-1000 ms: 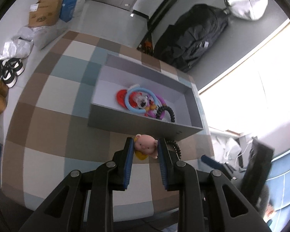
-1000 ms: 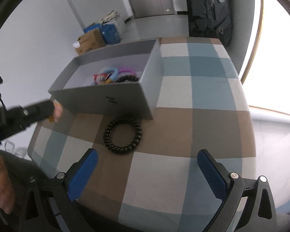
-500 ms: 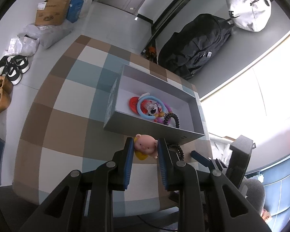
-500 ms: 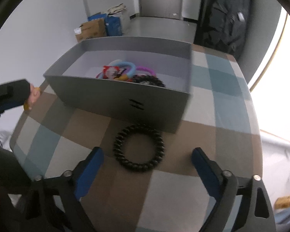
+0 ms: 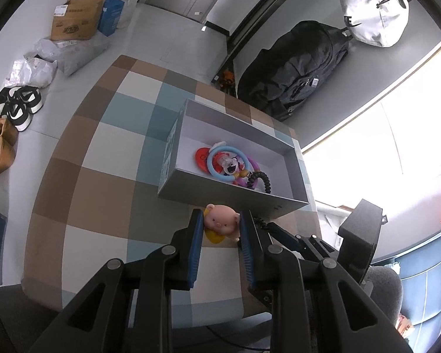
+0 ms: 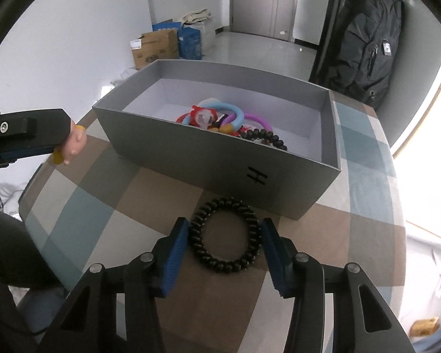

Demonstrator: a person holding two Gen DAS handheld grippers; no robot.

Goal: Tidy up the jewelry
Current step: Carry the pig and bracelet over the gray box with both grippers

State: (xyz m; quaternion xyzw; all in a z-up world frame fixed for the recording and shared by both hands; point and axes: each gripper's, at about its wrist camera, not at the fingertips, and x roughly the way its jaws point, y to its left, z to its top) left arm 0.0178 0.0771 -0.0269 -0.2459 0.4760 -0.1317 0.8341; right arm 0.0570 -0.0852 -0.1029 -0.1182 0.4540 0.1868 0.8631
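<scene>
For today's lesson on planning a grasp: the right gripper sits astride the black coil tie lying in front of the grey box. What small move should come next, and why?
Probably finish closing the right gripper on the coil tie. Its jaws are closing with the tie between them, yet the pads do not seem to press it, and it lies flat on the table, outside the box.

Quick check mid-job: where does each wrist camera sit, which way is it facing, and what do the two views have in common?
Left wrist: rides the left gripper, looking down along its fingers at the pink pig charm clamped between them, the grey box beyond; the right gripper's fingers show at lower right.
Right wrist: rides the right gripper, looking down at the black spiral hair tie on the checked tablecloth; its jaws are closing around it. A dark sleeve shows at left.
Shared: box, pig charm, tablecloth, black backpack.
</scene>
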